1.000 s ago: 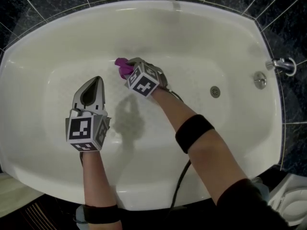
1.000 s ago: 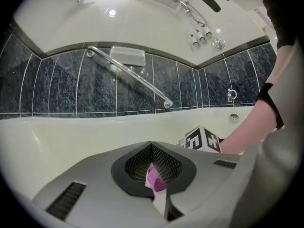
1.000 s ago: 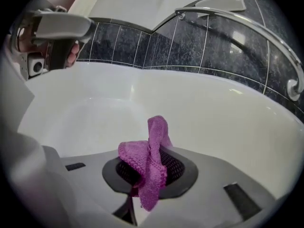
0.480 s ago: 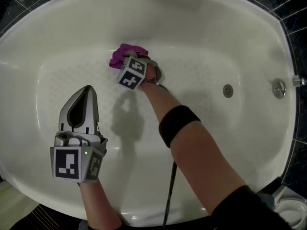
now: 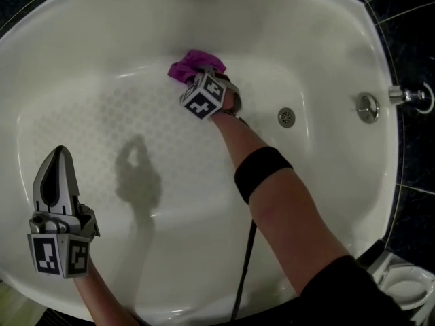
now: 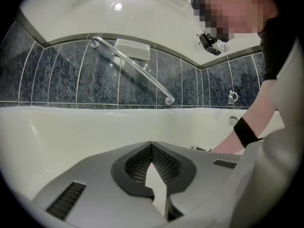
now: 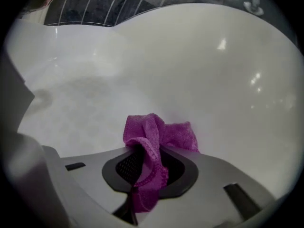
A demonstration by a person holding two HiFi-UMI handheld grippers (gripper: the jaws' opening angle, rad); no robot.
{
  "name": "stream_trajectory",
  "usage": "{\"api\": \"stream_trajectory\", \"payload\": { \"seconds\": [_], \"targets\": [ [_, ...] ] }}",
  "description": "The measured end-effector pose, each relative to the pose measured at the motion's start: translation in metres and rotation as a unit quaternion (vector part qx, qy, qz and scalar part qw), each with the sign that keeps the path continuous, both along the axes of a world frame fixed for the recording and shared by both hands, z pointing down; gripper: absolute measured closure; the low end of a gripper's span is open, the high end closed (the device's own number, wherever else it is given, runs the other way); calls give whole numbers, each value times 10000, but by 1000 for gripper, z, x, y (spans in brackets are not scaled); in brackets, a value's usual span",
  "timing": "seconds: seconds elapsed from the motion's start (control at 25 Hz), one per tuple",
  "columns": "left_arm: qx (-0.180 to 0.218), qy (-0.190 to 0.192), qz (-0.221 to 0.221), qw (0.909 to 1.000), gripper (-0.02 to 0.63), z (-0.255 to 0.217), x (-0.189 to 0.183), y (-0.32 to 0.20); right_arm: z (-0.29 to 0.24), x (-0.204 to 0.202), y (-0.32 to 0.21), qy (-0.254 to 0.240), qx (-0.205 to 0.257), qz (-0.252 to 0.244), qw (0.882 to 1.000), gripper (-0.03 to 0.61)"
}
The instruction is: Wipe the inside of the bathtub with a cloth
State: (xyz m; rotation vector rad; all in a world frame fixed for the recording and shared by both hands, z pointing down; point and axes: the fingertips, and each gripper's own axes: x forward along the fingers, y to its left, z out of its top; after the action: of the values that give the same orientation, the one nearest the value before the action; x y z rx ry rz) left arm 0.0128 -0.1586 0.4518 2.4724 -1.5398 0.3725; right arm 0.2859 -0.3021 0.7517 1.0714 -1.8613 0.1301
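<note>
- We see the bathtub as glossy white enamel or acrylic, smooth on its walls. Its floor carries a fine pattern of dots and looks duller.
- The cloth is magenta, a soft, matt, fuzzy weave with a stitched hem.
- The left claw and the right claw have matt grey plastic shells, and their pads are dark with a fine grid texture.
- The drain, the round cap and the tap are shiny metal.
- The wall tiles are dark, speckled like stone and glossy, and the rail across them is polished chrome.
- The wristband is matt black cloth.
</note>
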Motion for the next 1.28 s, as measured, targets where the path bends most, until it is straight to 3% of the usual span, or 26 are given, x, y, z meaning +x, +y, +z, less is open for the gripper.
{"api": "stream_trajectory", "payload": {
  "seconds": [0.2, 0.4, 0.6, 0.76, 0.88, 1.04, 1.28],
  "targets": [
    [16, -112, 111, 9999, 614, -4, 8, 5, 0, 129, 11, 351, -68, 633, 9974, 486],
    [2, -128, 210, 9997, 614, -4, 13, 4, 4, 227, 39, 482, -149, 1440, 9883, 486],
    [52, -230, 285, 9993, 614, -8, 18, 3, 9, 285, 60, 324, -214, 2165, 9755, 486],
    [134, -196, 254, 9994, 614, -10, 16, 2, 10, 287, 62, 506, -258, 2310, 9713, 489],
    [187, -202, 271, 9993, 614, -11, 18, 1, -11, 237, 44, 636, 196, 1756, 9822, 489],
    [178, -278, 315, 9990, 614, -10, 23, 0, -45, 76, 18, 272, 773, 107, 9966, 489],
    [160, -292, 117, 9994, 614, -8, 14, -3, -75, -157, 19, -385, 919, -1734, 9798, 488]
  ]
}}
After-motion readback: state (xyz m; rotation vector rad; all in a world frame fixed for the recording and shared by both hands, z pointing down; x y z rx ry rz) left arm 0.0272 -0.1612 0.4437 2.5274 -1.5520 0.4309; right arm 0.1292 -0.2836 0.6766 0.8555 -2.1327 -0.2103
